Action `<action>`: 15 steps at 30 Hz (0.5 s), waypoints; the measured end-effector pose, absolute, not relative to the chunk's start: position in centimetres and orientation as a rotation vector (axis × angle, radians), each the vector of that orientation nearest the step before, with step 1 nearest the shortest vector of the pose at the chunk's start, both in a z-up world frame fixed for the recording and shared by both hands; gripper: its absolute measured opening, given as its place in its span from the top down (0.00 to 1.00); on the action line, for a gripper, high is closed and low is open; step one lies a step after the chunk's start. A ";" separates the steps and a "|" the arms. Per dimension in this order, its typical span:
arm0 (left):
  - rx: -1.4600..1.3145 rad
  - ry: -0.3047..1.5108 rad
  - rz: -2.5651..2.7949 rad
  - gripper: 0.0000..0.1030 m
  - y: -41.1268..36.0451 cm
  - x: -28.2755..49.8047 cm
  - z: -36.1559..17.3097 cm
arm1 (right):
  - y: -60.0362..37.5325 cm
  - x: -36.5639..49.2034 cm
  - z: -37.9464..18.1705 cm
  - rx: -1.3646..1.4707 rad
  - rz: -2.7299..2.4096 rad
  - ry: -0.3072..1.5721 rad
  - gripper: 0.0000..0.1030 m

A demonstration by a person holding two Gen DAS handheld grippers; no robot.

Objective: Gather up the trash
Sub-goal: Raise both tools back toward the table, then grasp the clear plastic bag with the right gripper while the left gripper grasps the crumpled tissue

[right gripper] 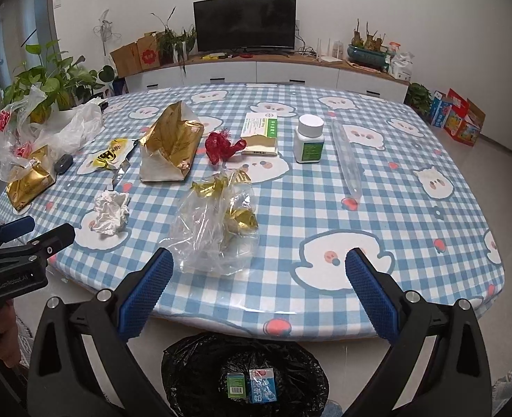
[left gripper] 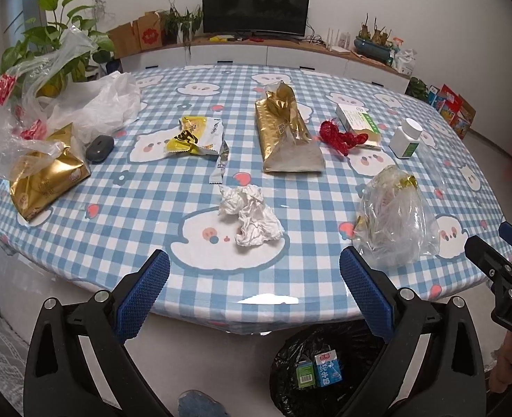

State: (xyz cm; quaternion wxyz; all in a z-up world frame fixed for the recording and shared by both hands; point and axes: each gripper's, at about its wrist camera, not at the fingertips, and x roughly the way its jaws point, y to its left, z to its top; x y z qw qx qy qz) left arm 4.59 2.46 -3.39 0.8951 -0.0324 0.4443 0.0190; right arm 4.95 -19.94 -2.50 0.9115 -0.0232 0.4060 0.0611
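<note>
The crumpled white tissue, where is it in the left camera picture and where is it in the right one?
Left wrist view: the crumpled white tissue lies near the middle, just ahead of the open left gripper.
Right wrist view: the tissue sits at lower left, left of the clear plastic bag.
Shared landmark: the black TV on the far wall.

Surface (right gripper: 377, 215): round, blue/white check cloth w/ cartoon prints. Dark TV (right gripper: 245, 22) on long white cabinet (right gripper: 256, 71) at back wall. Leafy plant (left gripper: 52, 40) at far left edge of surface. Blue planter (right gripper: 365, 55) on cabinet, right end. Brown paper bags (left gripper: 141, 34) left of TV. Colourful boxes (right gripper: 459, 118) on floor, right.
</note>
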 end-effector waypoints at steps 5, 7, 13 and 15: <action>-0.062 0.943 0.055 0.08 2.9 6.6 -4.2 | -18.7 6.9 -2.9 -0.054 0.141 0.849 0.08; -0.056 0.952 0.059 0.09 3.1 7.4 -4.5 | -18.2 7.7 -3.2 -0.067 0.141 0.855 0.08; -0.070 0.985 0.065 0.10 4.0 10.0 -5.6 | -17.4 10.2 -4.0 -0.045 0.166 0.888 0.08; -0.077 1.000 0.068 0.11 4.3 10.7 -6.1 | -17.2 11.0 -4.3 -0.031 0.173 0.901 0.08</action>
